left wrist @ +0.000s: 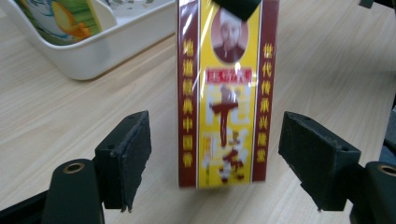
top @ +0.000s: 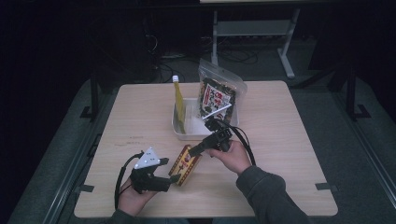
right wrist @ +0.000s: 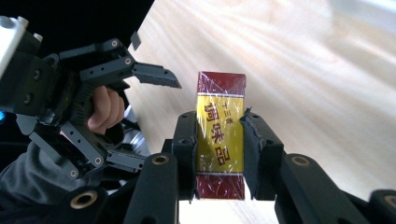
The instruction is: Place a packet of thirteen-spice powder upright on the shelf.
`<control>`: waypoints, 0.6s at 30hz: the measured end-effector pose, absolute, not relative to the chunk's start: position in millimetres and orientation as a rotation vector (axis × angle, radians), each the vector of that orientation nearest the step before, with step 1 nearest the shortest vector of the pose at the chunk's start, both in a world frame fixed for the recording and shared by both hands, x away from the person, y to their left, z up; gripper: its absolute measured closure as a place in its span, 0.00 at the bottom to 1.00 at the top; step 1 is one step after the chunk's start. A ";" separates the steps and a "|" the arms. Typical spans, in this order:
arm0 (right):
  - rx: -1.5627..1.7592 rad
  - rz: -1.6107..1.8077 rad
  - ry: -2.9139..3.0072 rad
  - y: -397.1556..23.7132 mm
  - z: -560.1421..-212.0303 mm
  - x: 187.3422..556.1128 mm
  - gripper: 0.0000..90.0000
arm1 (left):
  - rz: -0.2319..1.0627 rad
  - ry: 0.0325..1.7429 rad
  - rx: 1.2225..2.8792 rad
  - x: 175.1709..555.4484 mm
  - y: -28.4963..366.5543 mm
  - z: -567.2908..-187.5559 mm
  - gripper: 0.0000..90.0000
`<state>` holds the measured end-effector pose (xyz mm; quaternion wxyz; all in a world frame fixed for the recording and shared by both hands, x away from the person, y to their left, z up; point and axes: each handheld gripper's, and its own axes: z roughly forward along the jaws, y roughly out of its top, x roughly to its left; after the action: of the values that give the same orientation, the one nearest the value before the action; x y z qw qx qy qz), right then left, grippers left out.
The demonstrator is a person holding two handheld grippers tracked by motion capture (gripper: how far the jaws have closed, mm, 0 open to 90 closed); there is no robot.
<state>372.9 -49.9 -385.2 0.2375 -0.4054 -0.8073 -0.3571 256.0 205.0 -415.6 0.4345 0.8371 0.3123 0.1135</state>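
Note:
A long red and yellow box [top: 185, 164] with printed characters is near the table's front middle, between my two grippers. My right gripper [top: 194, 150] is shut on its far end. In the right gripper view the pads press on both narrow sides of the box [right wrist: 220, 135], at the right gripper [right wrist: 219, 154]. My left gripper [top: 170, 170] stands open around the near end. In the left gripper view the box [left wrist: 222, 107] sits between the wide jaws of the left gripper [left wrist: 219, 161], with a gap on each side. I cannot tell whether the box rests on the table.
A white tray [top: 184, 134] sits just behind the box and holds a tall yellow pack with a white cap [top: 179, 100]. A clear zip bag of snacks [top: 218, 95] leans in it. The wooden table [top: 289, 154] has bare room left and right. The tray's wall [left wrist: 93, 51] is close by.

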 end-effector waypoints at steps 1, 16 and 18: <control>-1.122 -0.986 -2.218 -51.3 -381.6 372.6 0.76 | 0.286 0.782 2.080 256.0 205.8 -415.4 0.27; -1.234 -1.108 -2.355 -72.9 -330.6 375.1 0.76 | 0.316 0.830 2.051 258.6 220.8 -415.1 0.27; -1.247 -1.121 -2.355 -74.7 -326.3 376.6 0.76 | 0.317 0.835 2.051 259.0 221.3 -415.5 0.27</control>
<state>376.6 -74.7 -326.3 0.1247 -0.4280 -0.8082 -0.3848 259.0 221.3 -415.5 0.4369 0.8247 0.3357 0.1275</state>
